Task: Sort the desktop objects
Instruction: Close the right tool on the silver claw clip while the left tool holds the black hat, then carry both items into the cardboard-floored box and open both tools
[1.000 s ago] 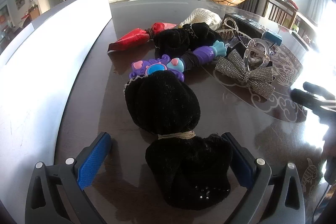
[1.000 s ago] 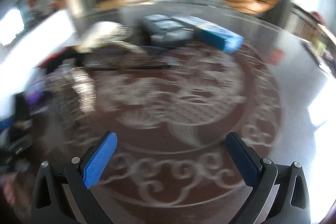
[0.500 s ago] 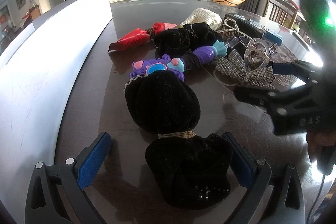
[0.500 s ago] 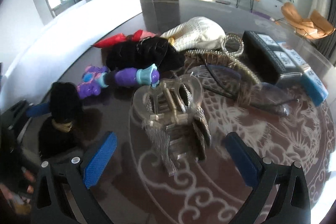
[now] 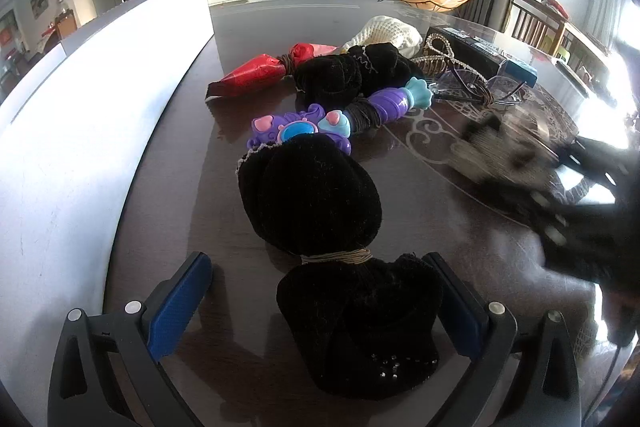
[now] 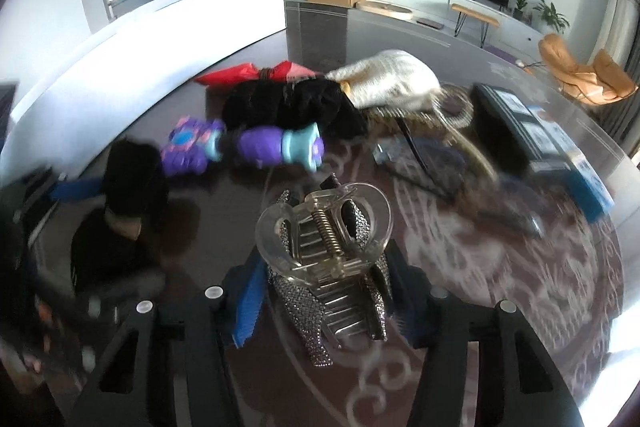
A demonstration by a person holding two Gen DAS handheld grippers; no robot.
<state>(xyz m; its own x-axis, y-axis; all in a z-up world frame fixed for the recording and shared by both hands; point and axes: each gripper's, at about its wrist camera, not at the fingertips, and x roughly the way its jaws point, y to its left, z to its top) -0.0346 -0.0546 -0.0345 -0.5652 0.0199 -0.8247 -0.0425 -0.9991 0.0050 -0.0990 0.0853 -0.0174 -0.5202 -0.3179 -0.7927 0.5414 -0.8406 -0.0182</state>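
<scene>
- Your right gripper [image 6: 326, 301] now has the rhinestone hair claw [image 6: 326, 247] clamped between its blue pads; half a second ago those pads stood wide apart with the clip lying loose ahead of them.
- That reads as the pick made: the claw looks taken from the pile and ready to carry off to its sorting spot.
- The right view is smeared at its edges, so you're moving; from the left camera the right gripper [image 5: 560, 187] and its load are only a dark blur low over the patterned table [image 5: 436, 143].
- Your left gripper [image 5: 320, 301] hasn't budged: pads apart, straddling the lower lobe of the black velvet bow [image 5: 320, 227], which sits on the table ungripped.
- The rest waits in a row beyond it: purple toy wand [image 5: 320, 121], a second black velvet piece [image 5: 348, 73], red foil bow [image 5: 260, 73], white knit item [image 5: 390, 33], glasses [image 5: 480, 87].
- The left pads are level and low, nearly on the tabletop.
</scene>
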